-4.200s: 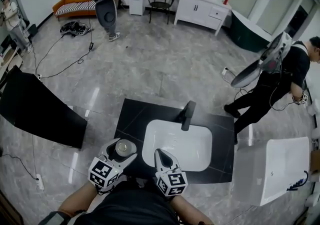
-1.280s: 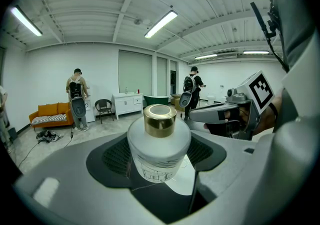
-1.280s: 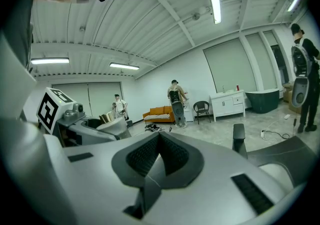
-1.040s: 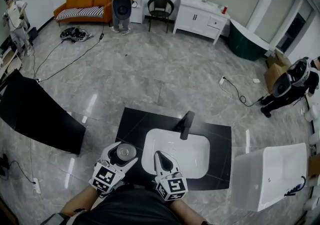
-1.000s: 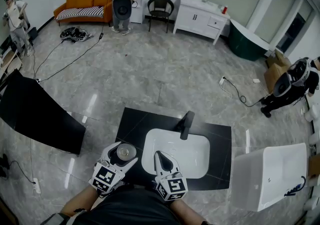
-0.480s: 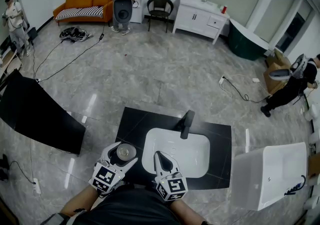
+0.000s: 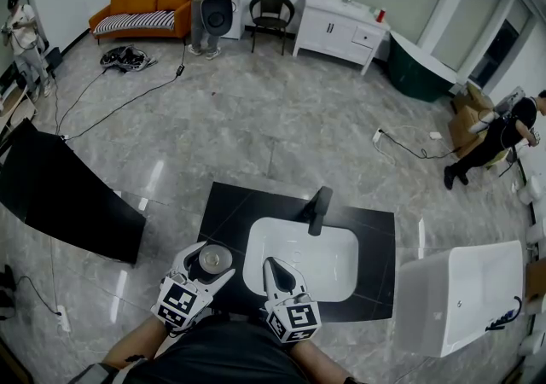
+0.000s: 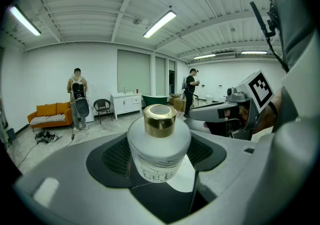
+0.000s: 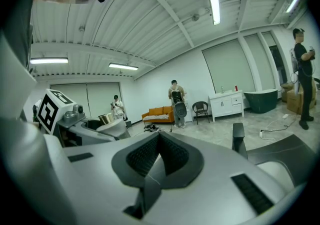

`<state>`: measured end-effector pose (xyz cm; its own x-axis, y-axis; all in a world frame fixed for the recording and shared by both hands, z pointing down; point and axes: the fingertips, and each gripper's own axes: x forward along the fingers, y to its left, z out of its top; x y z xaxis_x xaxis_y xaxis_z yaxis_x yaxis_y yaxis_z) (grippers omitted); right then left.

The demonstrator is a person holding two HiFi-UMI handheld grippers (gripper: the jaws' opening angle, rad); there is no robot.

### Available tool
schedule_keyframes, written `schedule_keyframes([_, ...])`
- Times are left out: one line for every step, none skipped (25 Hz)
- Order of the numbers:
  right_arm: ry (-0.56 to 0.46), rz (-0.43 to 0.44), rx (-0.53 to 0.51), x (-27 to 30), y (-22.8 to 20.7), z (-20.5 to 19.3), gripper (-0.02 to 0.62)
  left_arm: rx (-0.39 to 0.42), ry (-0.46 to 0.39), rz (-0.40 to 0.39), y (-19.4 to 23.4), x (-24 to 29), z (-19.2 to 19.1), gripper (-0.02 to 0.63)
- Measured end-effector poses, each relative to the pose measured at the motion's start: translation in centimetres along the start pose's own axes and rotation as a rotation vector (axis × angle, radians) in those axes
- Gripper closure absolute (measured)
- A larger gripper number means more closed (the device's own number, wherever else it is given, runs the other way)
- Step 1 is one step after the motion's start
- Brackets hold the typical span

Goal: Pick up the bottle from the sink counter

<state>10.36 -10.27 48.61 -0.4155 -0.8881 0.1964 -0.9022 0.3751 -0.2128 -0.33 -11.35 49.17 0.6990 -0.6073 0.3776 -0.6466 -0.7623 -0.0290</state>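
A squat frosted-white bottle [image 8: 159,150] with a gold cap [image 8: 160,120] sits upright between the jaws of my left gripper [image 7: 211,264], which is shut on it. In the head view the bottle [image 7: 213,258] shows from above, over the black sink counter [image 7: 223,211] at the left of the basin. My right gripper [image 7: 278,272] is shut with nothing between its jaws, held over the near rim of the white basin [image 7: 328,258]. In the right gripper view the jaws meet at my right gripper [image 9: 159,161], and the left gripper with the bottle [image 9: 106,118] shows at the left.
A black faucet [image 7: 318,204] stands at the basin's far edge. A white tub-like fixture [image 7: 465,293] is at the right, a black panel [image 7: 60,199] at the left. Cables [image 7: 111,105] run over the marble floor. People stand far off near an orange sofa [image 7: 136,5] and at the right.
Both grippers have stayed as they were, the left one still shut on the bottle. The person at the far right has walked on and the one by the sofa has shifted.
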Motion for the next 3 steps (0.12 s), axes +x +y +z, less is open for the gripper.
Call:
schedule_keyframes([-0.002,-0.002,-0.001,-0.04,0.02,0.02,0.589,0.001,0.0,-0.001,0.01,-0.03,-0.05,0.272])
schedule_keyframes([-0.004,-0.004,-0.003,-0.08,0.04,0.03,0.589,0.002,0.0,-0.002,0.01,-0.07,-0.09,0.272])
schedule_keyframes([-0.007,-0.006,-0.005,-0.12,0.07,0.05,0.589,0.003,0.0,-0.003,0.01,-0.11,-0.13,0.272])
